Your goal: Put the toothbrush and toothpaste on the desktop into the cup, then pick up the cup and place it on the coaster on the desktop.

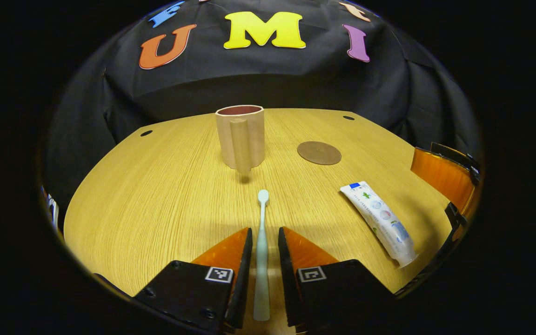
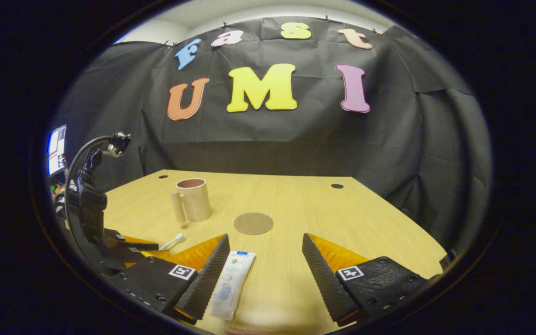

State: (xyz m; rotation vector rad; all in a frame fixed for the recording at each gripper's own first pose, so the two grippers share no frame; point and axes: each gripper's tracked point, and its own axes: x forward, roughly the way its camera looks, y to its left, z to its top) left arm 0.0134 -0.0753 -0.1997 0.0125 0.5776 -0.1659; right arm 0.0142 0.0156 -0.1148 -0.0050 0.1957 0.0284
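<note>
No print on the toothpaste (image 1: 381, 225) is legible.

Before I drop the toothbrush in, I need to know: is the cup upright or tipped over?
Upright. The cup stands on the desktop with its open rim facing up and handle vertical; the right gripper view agrees.

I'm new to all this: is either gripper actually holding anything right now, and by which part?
Nothing is held. The left gripper straddles the toothbrush handle with gaps either side; the right gripper is open by the toothpaste.
</note>
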